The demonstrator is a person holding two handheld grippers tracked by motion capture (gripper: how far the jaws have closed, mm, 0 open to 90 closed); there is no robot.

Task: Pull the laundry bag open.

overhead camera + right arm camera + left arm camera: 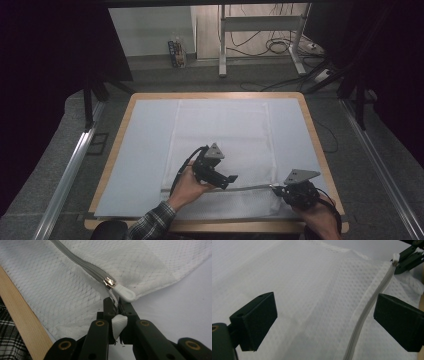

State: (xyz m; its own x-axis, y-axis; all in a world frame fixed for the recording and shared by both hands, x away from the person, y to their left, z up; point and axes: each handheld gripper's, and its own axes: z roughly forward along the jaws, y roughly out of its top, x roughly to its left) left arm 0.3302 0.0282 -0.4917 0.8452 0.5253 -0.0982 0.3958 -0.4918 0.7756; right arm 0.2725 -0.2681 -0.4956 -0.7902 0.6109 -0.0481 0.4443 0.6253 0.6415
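Tongs first: the right tongs [117,305] sit at the near right corner of the worktop [314,131], clenched on the end of the zipper [82,266] of a white mesh laundry bag [222,135], with the silver slider [110,282] and its white pull tab [124,293] just past the tips. A bit further in, the left tongs [231,178] hover released over the mesh, jaws spread wide, grey zipper tape [367,310] running between them without touching. Bag lies flat on a pale sheet [145,150] covering the worktop, reaching toward the far edge.
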